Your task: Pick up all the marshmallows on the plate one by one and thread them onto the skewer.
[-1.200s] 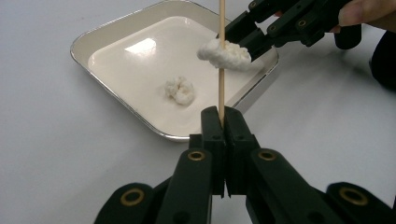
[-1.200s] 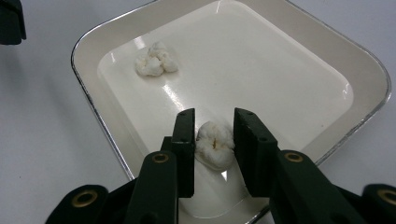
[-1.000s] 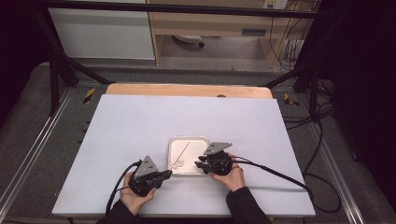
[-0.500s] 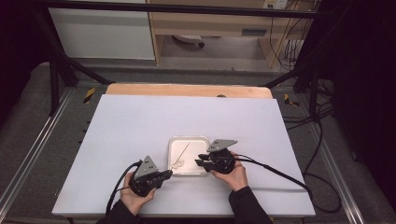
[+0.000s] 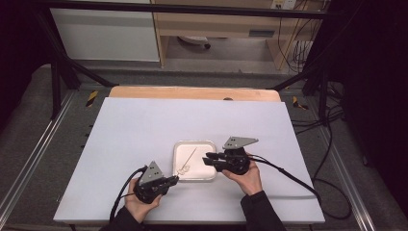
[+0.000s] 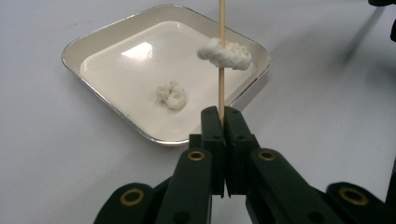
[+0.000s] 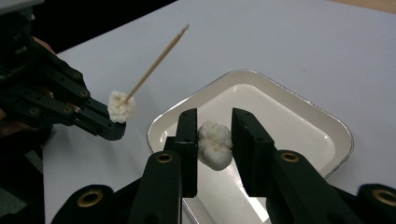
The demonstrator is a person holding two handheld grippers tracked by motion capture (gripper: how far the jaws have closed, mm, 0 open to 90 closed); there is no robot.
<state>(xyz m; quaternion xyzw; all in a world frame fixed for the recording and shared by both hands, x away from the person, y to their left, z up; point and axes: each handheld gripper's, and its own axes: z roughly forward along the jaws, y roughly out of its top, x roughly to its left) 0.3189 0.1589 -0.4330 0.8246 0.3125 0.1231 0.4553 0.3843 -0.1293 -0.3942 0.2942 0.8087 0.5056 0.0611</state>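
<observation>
The wooden skewer (image 6: 221,56) is standing pinched at its blunt lower end in the clenched jaws of the left gripper (image 6: 223,122), rising over the near corner of the white tray (image 6: 88,39), with one white puffy piece (image 6: 224,52), popcorn or a small marshmallow by the look of it, already threaded low on the stick. In the right gripper view the same skewer (image 7: 154,63) is pointing up and away, its sharp tip free, the threaded piece (image 7: 120,106) sitting just above the left gripper's jaws (image 7: 108,127). The right gripper (image 7: 215,140) is holding a second puffy piece (image 7: 215,144) between its jaws, grasping it lightly above the tray's rim (image 7: 299,98). A third piece (image 6: 171,94) is lying loose on the tray floor. From the high view the tray (image 5: 179,145) is sitting near the front middle of the pale tabletop (image 5: 144,125), the left gripper (image 5: 173,180) at its near left corner and the right gripper (image 5: 208,159) just at its right edge. I'd judge these pieces as nearly weightless, soft and crumbly, so a gentle squeeze across the widest part suits them; too hard a pinch would likely crush one. The skewer looks thin and stiff but snappable, best held low, as it is now. I am seeing no brand, label or readable writing anywhere.
</observation>
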